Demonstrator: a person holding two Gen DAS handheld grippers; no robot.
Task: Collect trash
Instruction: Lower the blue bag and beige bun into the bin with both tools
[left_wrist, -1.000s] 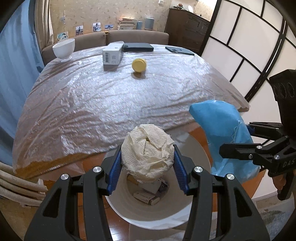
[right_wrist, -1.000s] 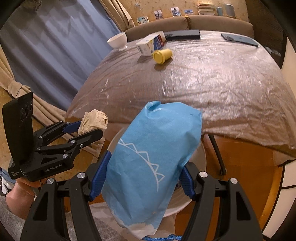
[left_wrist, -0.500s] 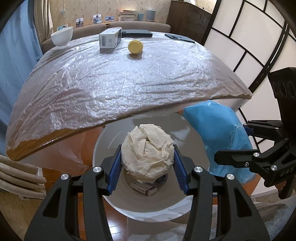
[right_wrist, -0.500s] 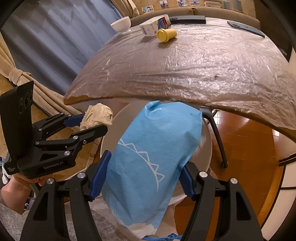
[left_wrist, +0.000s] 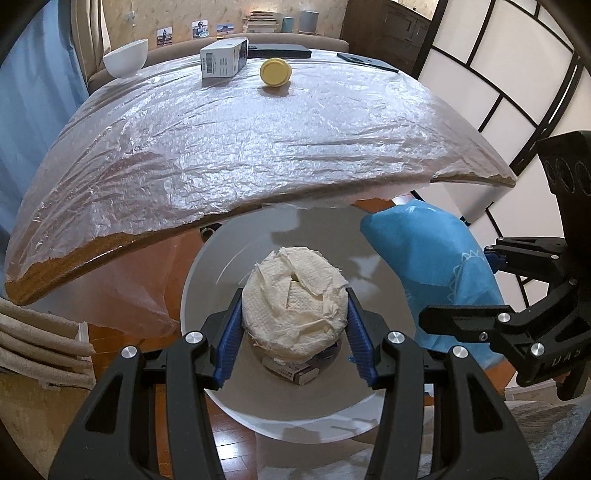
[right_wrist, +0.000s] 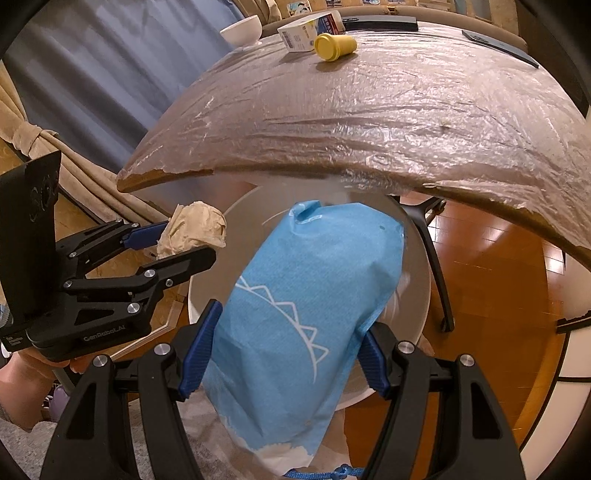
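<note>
Both grippers hold trash over the white bin below the table edge.

The left gripper (left_wrist: 294, 334) is clamped on one crumpled paper wad (left_wrist: 294, 304), its jaws pressing both sides, and it hangs directly above the mouth of the white bin (left_wrist: 207, 295), probably so the wad falls straight in when let go. The right gripper (right_wrist: 284, 350) grips one blue bag (right_wrist: 306, 306) at its lower half, the free end leaning toward 12 o'clock over the same bin, likely for the same drop. At the bin's bottom at least one small carton (left_wrist: 291, 373) already lies. On the plastic-covered table (left_wrist: 240, 147), toward 12 o'clock, three loose items remain: one white bowl (left_wrist: 125, 59), one box (left_wrist: 223, 61) lying on its side, and one yellow cup (left_wrist: 275, 72) tipped over just beside the box.
</note>
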